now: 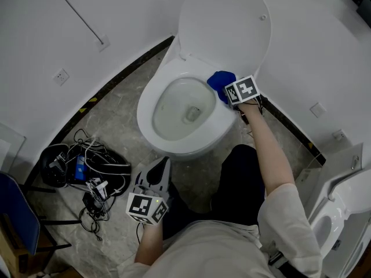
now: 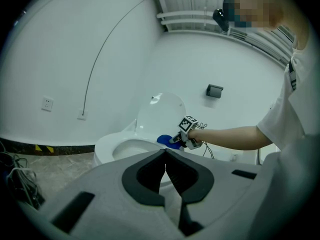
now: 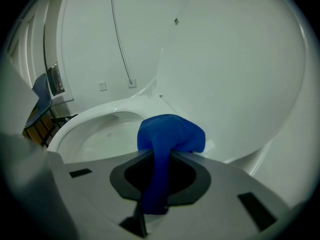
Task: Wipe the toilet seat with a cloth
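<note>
Cloth [image 1: 220,83] work falls to one side only. Nearest the person, at lower centre-left of the head view, the left gripper [image 1: 162,162] has its jaws pressed together with nothing between them. It is held short of the front of the toilet seat [image 1: 148,106] and clear of it.

Farther out, the right gripper [image 1: 226,94] reaches to the right rear of the seat ring and is by far the nearer tool. Its jaws are clamped on the blue cloth. A strip passes back through the jaw gap along the gripper's own axis, and the bunched bulk lies just ahead of the tips and appears to rest on the ring.

From the bunch the unwiped ring curves toward the left of the frame and back to the front, so a sweep would probably follow that arc.

Beyond stands the raised lid [image 1: 226,22].

Only the right gripper view shows the clamped strip. Only the head view shows the cloth's place on the ring.
</note>
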